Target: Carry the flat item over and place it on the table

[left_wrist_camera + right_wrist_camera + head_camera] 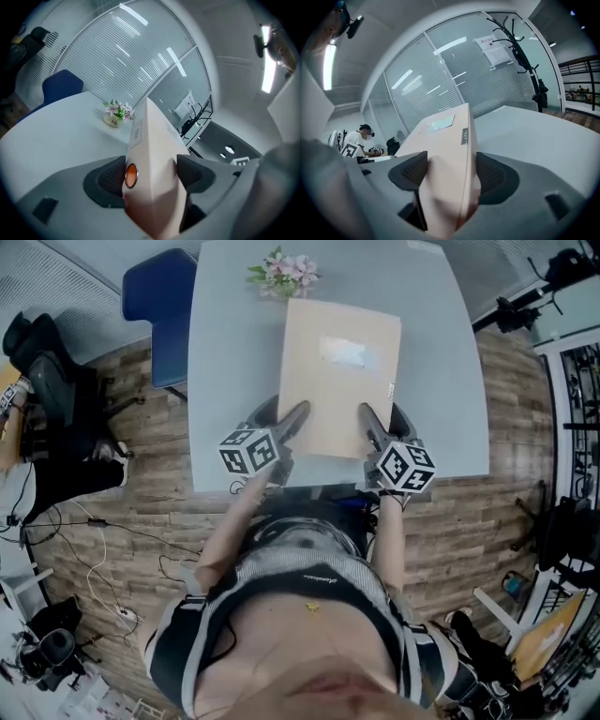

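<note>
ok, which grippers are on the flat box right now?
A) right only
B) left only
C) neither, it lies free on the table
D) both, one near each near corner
D: the left gripper and the right gripper each have their jaws shut on the near edge of the flat box, as each gripper view shows.

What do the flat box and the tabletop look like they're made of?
The flat box is likely cardboard: matte tan, crisp folded edges, a stuck-on label. The table has a smooth pale grey top, probably laminate; no grain shows.
</note>
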